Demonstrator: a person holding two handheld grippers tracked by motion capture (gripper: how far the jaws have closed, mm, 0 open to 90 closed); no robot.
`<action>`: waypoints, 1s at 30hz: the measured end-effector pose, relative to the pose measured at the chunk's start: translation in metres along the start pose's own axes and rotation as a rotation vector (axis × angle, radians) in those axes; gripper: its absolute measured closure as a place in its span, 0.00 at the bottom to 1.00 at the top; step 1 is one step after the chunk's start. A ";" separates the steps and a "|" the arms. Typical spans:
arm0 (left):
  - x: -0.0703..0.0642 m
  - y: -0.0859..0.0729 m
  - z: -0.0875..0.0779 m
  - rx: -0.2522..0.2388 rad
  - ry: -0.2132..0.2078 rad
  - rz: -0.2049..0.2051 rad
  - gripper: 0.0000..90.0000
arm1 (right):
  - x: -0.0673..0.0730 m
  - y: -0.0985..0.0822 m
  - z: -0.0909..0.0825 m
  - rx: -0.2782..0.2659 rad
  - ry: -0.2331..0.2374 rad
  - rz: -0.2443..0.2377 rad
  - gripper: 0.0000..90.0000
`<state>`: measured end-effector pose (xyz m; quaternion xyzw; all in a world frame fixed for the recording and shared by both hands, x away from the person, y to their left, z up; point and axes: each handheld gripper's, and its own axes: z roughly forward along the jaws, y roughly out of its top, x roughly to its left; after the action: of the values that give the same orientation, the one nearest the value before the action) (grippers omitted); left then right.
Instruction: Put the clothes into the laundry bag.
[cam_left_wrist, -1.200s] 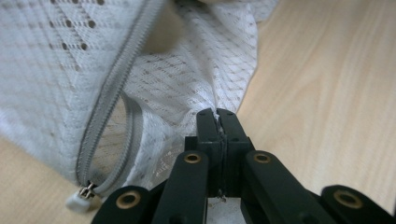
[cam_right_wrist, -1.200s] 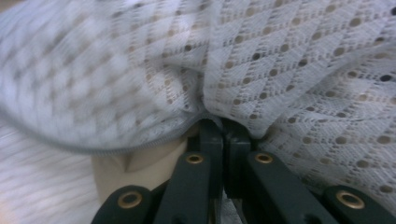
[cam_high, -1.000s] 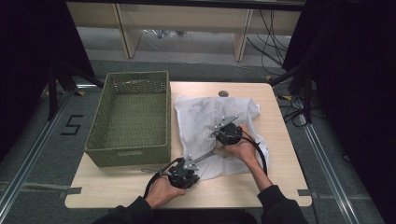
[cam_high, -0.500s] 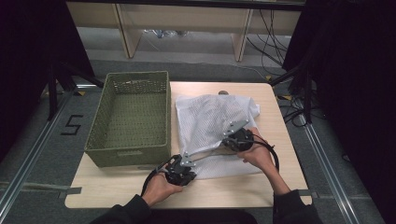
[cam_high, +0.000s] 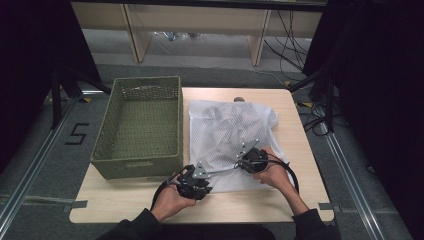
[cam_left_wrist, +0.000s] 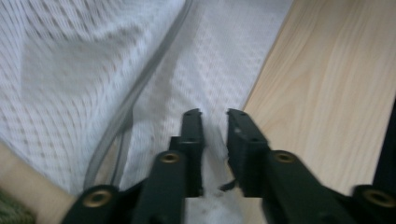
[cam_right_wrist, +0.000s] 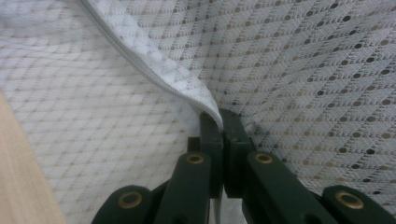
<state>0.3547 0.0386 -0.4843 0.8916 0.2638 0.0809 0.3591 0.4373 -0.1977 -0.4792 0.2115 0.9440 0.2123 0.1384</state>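
Note:
A white mesh bag (cam_high: 230, 125) lies spread on the wooden table (cam_high: 250, 206). My right gripper (cam_high: 239, 164) is over its near part, shut on the bag's zipper edge (cam_right_wrist: 149, 70), with the hem pinched between the jaw tips (cam_right_wrist: 219, 114). My left gripper (cam_high: 206, 173) rests at the bag's near left corner. Its jaws (cam_left_wrist: 215, 114) have just been opening and stand a little apart, with mesh (cam_left_wrist: 93, 56) lying under the gap and not pressed by the pads. A taut strip of the bag's edge runs between the two grippers.
A green woven basket (cam_high: 145, 81) stands on the table's left half, against the bag's left side. Bare wood (cam_left_wrist: 327, 93) lies beside the bag's corner. Shelving legs and cables stand on the floor behind the table.
My right hand has moved to the right and toward the near edge, drawing the bag's edge with it. The left hand has stayed in place.

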 end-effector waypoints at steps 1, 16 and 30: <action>-0.003 0.002 0.001 -0.012 -0.001 0.002 0.74 | -0.001 0.000 0.001 -0.002 -0.005 -0.007 1.00; -0.011 0.022 0.055 -0.007 0.014 0.030 0.54 | -0.006 0.001 0.004 -0.013 -0.001 0.006 1.00; -0.016 0.020 0.053 -0.008 -0.046 0.014 0.99 | -0.009 0.004 0.010 -0.012 -0.020 0.025 1.00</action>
<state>0.3676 -0.0136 -0.5085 0.8935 0.2491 0.0641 0.3682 0.4500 -0.1953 -0.4845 0.2244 0.9385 0.2174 0.1467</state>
